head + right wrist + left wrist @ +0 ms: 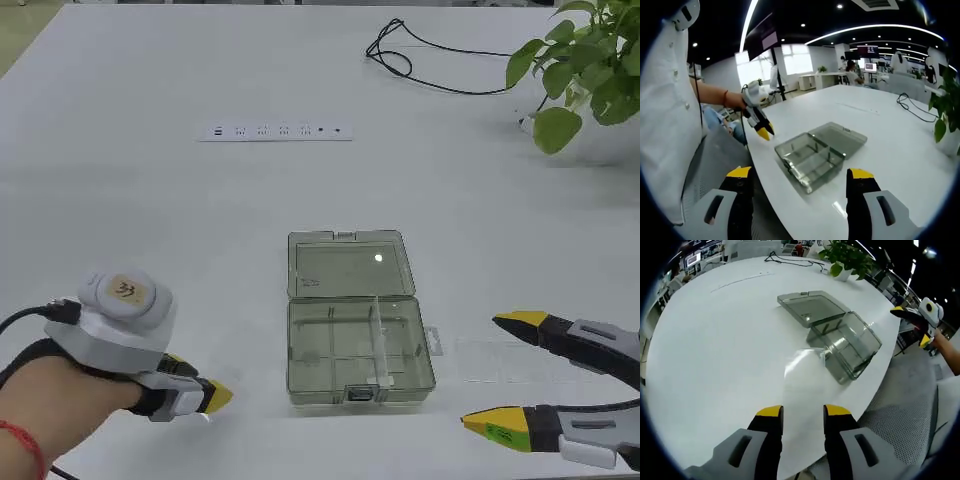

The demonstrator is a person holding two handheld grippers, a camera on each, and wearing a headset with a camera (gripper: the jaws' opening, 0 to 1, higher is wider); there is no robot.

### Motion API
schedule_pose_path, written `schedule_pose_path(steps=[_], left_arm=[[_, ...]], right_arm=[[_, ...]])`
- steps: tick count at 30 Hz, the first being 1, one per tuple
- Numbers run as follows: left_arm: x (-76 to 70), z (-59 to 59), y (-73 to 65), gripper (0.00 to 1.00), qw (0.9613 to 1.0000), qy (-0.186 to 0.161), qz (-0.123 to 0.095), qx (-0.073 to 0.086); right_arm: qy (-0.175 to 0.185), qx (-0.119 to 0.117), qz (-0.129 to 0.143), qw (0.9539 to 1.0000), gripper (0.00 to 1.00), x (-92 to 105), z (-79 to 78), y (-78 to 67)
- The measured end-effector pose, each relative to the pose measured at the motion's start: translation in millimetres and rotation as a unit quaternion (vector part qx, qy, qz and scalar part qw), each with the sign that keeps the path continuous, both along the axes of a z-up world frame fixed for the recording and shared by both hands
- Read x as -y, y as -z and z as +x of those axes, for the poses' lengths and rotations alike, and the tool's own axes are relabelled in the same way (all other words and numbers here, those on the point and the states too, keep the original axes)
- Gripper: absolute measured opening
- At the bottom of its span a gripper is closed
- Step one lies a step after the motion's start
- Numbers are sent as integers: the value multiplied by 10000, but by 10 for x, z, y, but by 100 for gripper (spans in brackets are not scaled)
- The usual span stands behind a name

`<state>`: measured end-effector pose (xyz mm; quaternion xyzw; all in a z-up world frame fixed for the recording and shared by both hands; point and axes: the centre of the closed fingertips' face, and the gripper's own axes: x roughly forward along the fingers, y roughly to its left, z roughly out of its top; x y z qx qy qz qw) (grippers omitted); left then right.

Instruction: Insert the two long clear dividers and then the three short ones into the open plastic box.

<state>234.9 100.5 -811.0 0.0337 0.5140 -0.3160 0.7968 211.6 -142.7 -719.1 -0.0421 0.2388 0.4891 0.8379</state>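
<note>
1. The left gripper (804, 412), held in a hand (55, 400) at the near left of the table (150, 220), has its jaws a narrow gap apart.
2. In the left gripper view a faint clear pane (805, 370) spans just that gap and reaches toward the plastic box (360, 352). I cannot tell whether the jaws pinch it or it lies on the table.
3. The right gripper (505, 372) hovers at the near right with its jaws spread wide and nothing between them. Its body is cut off by the frame edge.
4. The box sits on the table between the two grippers, with its lid (350, 263) folded flat behind it.
5. Clear dividers (375, 340) stand inside the box, but their number is hard to make out through the tinted walls.
6. Just right of the box, faint clear pieces (490, 360) lie on the table, their outlines barely visible.
</note>
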Motion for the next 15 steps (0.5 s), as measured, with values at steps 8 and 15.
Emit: schedule_pose_path(steps=[8,15], left_arm=[[122,44,-260,30,9984,-191,-470,247],[274,71,-469,30,9945,-290,-899,448]], right_arm=[[-21,-3,-24,10000,76,-64,24,-61],[6,-13,-7,10000,74,-158,63,-132]])
